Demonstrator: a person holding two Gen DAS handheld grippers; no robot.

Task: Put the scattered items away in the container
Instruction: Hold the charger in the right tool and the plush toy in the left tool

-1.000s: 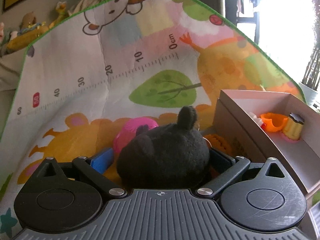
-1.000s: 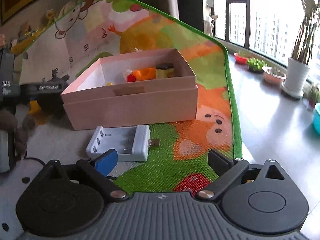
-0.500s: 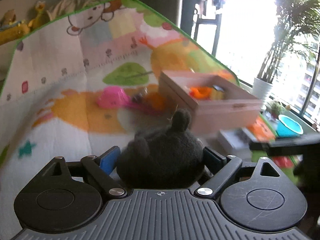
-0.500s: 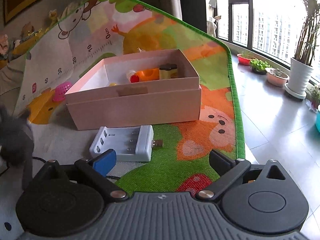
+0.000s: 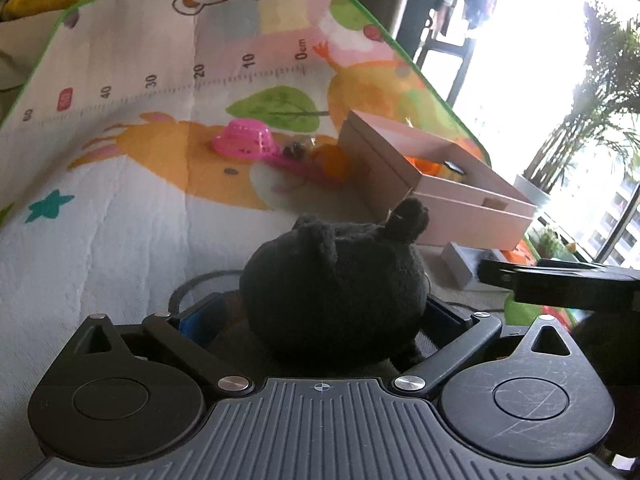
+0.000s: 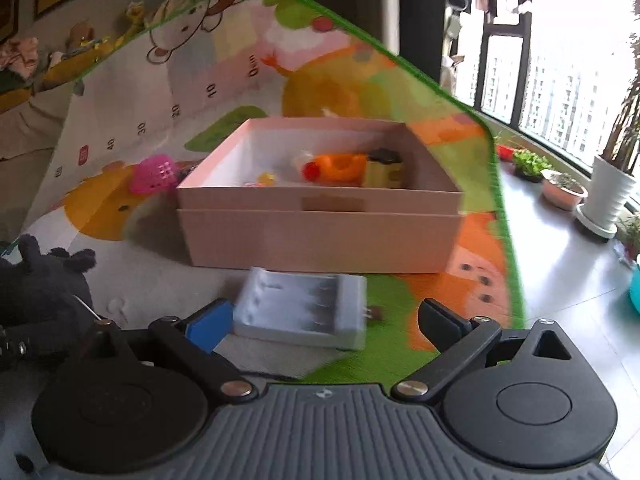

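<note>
The play mat (image 6: 120, 128) is spreading across the floor under everything, its printed ruler running away behind the pink cardboard box (image 6: 320, 236), which is the landmark here. The box is sitting open-topped on the mat, already holding an orange toy (image 6: 340, 164), a yellow block with a dark cap (image 6: 384, 168) and a few small pieces too blurred to name.

The black plush toy (image 5: 336, 284) is being held clear of the mat, left of the box and nearer the camera than its front wall. A second ago it was low on the mat against the pink basket; now the left tongs (image 5: 320, 320) are carrying it higher and further back, so the box is appearing ahead rather than alongside. By my reading, the pick is done and the carry to the box is under way. The tongs are gripping the plush by its lower body, with its ears pointing up and towards the box; it is too round to give a clear long axis.

The white battery charger (image 6: 304, 312) is lying just in front of the box, its long side parallel to the front wall, its USB plug pointing right. The right tongs (image 6: 320, 324) are hanging wide and empty above it, closer than before, probably lining up for it.

The pink basket (image 5: 244, 142) is resting upside down left of the box, with an orange ball (image 5: 334, 162) between them.
</note>
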